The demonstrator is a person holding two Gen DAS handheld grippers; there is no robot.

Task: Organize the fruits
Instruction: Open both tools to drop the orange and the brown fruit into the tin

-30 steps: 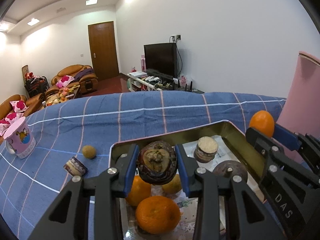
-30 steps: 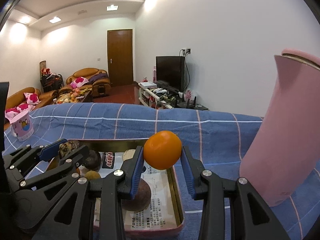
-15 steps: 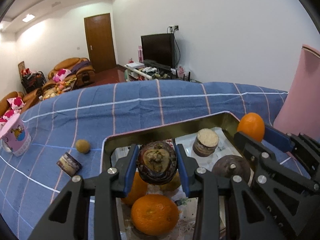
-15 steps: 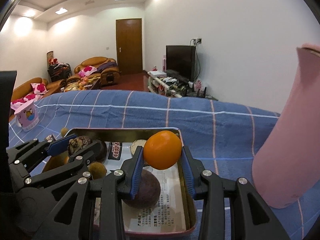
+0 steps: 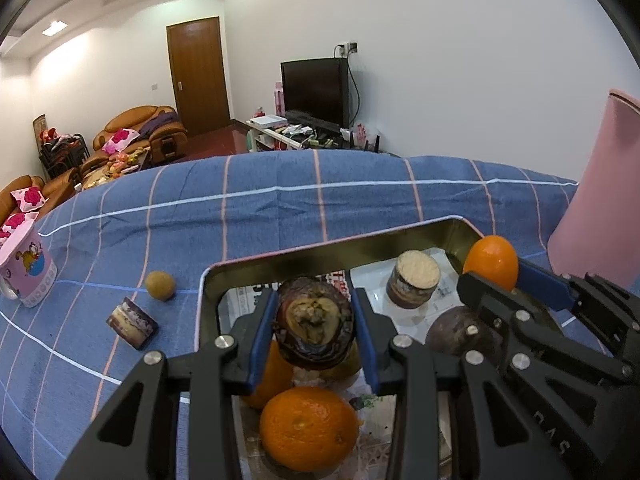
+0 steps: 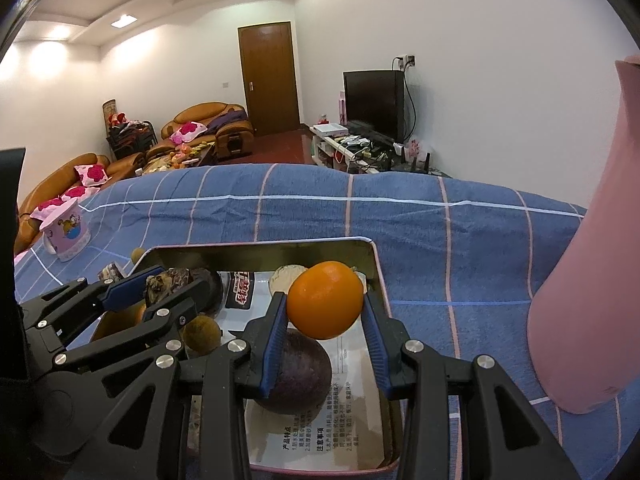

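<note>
Orange (image 6: 325, 300), dark fruit (image 5: 314, 326) above tin (image 5: 320, 246)

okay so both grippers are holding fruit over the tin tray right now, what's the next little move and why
Probably lower both a little and open the jaws. The left gripper clamps a dark shrivelled fruit and the right gripper an orange, both hanging over the tin tray. Aim the orange at the bare paper lining, not the purple fruit beneath it.

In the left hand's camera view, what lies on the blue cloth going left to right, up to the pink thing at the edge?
Pink cartoon cup → cut purple fruit piece → small brown round fruit → metal tray → tall pink container.
</note>
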